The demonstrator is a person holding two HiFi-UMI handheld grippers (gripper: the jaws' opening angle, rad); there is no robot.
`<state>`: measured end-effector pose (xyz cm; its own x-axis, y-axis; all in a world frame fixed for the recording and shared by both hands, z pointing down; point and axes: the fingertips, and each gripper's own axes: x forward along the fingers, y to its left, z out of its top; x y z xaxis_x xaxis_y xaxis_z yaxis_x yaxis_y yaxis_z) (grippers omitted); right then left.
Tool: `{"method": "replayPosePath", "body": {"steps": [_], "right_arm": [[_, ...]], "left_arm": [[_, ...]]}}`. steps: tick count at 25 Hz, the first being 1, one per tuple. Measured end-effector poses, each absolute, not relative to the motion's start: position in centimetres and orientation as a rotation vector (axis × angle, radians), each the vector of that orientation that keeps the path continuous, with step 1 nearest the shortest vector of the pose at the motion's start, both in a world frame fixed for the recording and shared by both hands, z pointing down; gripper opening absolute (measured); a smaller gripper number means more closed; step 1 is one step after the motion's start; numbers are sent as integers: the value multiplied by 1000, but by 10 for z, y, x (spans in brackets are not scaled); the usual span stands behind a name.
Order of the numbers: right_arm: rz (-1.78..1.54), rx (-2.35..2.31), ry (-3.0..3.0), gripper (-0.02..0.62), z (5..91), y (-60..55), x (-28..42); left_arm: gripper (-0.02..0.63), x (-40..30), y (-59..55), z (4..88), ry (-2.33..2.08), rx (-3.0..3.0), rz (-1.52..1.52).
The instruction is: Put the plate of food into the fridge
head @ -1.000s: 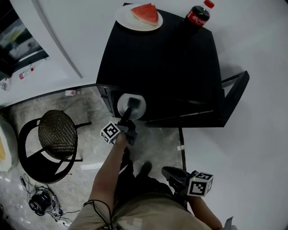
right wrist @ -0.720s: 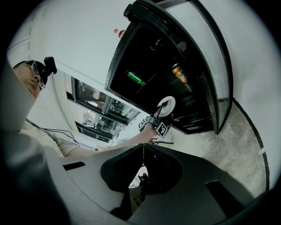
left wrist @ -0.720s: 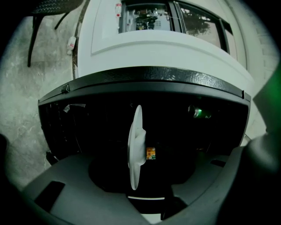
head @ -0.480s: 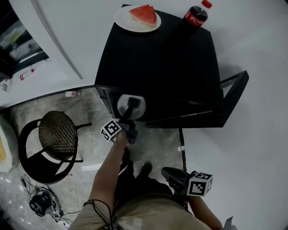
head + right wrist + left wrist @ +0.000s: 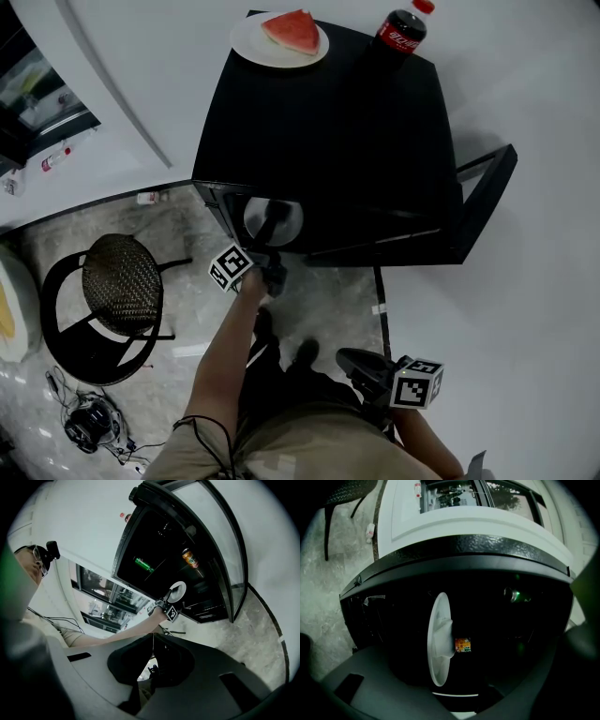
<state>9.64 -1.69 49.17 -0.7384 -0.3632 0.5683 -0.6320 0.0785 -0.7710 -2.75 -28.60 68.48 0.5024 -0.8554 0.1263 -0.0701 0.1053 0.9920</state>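
Now the left hand-held gripper (image 5: 271, 232) has just been opening, jaws apart, plate (image 5: 439, 639) between them. Right hand-held gripper (image 5: 352, 361) is closed.

White plate (image 5: 273, 221), lying flat just inside the open front of the black fridge (image 5: 328, 131), door (image 5: 489, 199) swung wide

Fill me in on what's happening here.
A person's left tongs are at the open black fridge, with a white plate just inside. Their jaws have just been opening and stand wide of the plate. The right tongs hang shut near the person's hip. A plate of watermelon sits on the fridge's top.
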Motion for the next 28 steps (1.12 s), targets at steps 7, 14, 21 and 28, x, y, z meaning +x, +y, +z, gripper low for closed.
{"method": "replayPosePath", "body": {"steps": [7, 14, 21, 28], "right_arm": [[1721, 1001, -2130, 21, 492, -18, 97], [1726, 1010, -2127, 21, 493, -19, 99], [1740, 1039, -2117, 23, 494, -22, 105], [1761, 1029, -2114, 21, 496, -23, 106]], "left_arm": [[259, -22, -280, 684, -913, 1385, -638], [259, -22, -283, 687, -948, 1350, -599], [259, -28, -301, 686, -986, 1334, -610], [295, -22, -294, 678, -958, 1420, -576]]}}
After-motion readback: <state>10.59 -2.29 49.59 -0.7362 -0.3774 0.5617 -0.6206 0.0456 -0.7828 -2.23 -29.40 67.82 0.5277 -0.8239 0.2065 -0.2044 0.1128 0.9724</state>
